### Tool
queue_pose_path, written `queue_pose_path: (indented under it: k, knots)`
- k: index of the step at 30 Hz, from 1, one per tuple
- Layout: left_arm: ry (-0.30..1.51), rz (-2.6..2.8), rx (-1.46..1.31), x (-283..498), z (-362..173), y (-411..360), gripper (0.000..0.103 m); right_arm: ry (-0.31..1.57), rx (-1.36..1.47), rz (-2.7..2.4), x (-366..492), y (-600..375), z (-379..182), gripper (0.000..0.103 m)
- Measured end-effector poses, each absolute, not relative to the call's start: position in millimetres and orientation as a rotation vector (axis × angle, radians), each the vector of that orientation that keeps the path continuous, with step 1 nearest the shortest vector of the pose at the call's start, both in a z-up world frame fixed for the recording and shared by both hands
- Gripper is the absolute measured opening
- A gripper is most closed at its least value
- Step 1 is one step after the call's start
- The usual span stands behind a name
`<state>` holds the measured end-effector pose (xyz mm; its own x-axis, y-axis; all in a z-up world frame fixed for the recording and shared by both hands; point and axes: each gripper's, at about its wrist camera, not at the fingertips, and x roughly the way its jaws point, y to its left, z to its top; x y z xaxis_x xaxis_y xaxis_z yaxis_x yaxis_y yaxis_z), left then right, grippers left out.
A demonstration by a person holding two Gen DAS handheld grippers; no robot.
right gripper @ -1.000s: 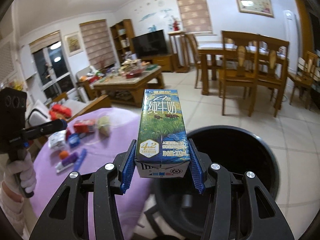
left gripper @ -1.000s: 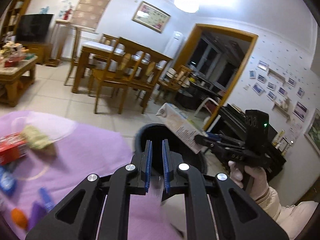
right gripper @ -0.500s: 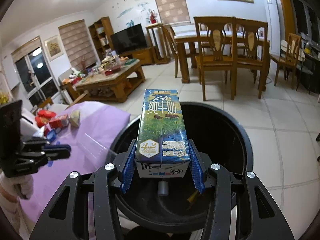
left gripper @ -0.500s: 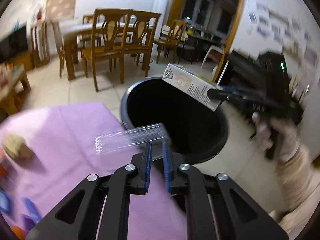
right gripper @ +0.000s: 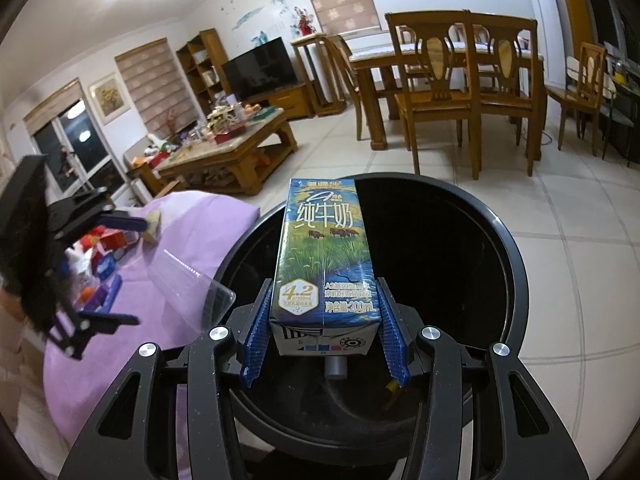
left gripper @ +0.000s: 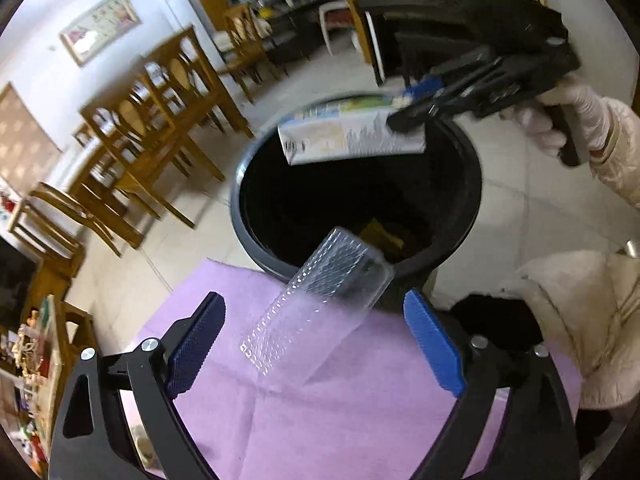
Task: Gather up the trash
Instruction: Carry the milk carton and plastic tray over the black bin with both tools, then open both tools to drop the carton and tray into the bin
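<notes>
A black round bin [left gripper: 460, 184] stands beside a table with a purple cloth [left gripper: 320, 408]. My left gripper [left gripper: 316, 348] is open; a clear plastic tray [left gripper: 320, 304] is loose in front of it, tilted toward the bin's rim. My right gripper [right gripper: 324, 340] is shut on a blue and green milk carton [right gripper: 324, 256] and holds it over the bin's mouth [right gripper: 440, 248]. In the left wrist view the carton [left gripper: 352, 136] hangs level over the bin. The clear tray also shows in the right wrist view [right gripper: 188, 284] by the rim.
Several small packets and wrappers [right gripper: 100, 256] lie on the purple cloth at the left. Wooden dining chairs [right gripper: 460, 92] and a table stand beyond the bin. A cluttered wooden coffee table [right gripper: 228, 140] is further left. Tiled floor surrounds the bin.
My left gripper has opened and let go of the clear plastic tray, which now tips toward the bin. My right gripper has brought the carton further over the bin's mouth.
</notes>
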<state>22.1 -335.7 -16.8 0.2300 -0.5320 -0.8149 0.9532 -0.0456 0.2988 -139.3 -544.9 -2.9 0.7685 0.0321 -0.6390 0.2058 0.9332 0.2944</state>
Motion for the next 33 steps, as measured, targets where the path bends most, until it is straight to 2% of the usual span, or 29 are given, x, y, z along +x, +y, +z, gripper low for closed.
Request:
queue_pose_path:
  k: [3,4,5,6,7,8,10,20,26,33]
  knots:
    - [0.627,-1.330,1.018,31.5,-37.4,-344.6,0.089,0.697,0.367,-0.097,-139.3,-547.1,-4.3,0.049]
    - [0.646,-1.342,1.009,33.0,-42.9,-345.0,0.085,0.697,0.369,-0.096,-140.4,-547.6,-4.9,0.049]
    - [0.662,-1.347,1.006,33.2,-46.0,-346.4,0.073,0.698,0.370,-0.096,-141.1,-547.5,-5.5,0.049]
    - [0.668,-1.342,1.001,32.9,-49.5,-346.9,0.072,0.698,0.371,-0.096,-141.6,-547.7,-6.0,0.049]
    - [0.664,-1.345,0.981,32.3,-49.4,-345.2,0.068,0.698,0.372,-0.096,-141.8,-547.3,-6.0,0.049]
    - [0.681,-1.360,0.957,32.7,-48.1,-343.9,0.053,0.699,0.372,-0.095,-141.6,-547.4,-6.4,0.049]
    - [0.718,-1.373,0.898,32.1,-45.9,-341.8,0.044,0.698,0.372,-0.094,-142.3,-547.6,-7.7,0.049]
    - [0.716,-1.362,0.583,15.5,-24.1,-366.3,0.043,0.659,0.389,-0.129,-143.4,-549.0,-7.0,0.049]
    - [0.819,-1.235,0.537,12.7,-37.3,-418.4,0.043,0.692,0.318,-0.276,-138.6,-555.1,-14.8,0.049]
    - [0.796,-1.150,0.630,-9.0,-48.2,-449.6,0.046,0.729,0.333,-0.300,-135.1,-565.2,-34.5,0.049]
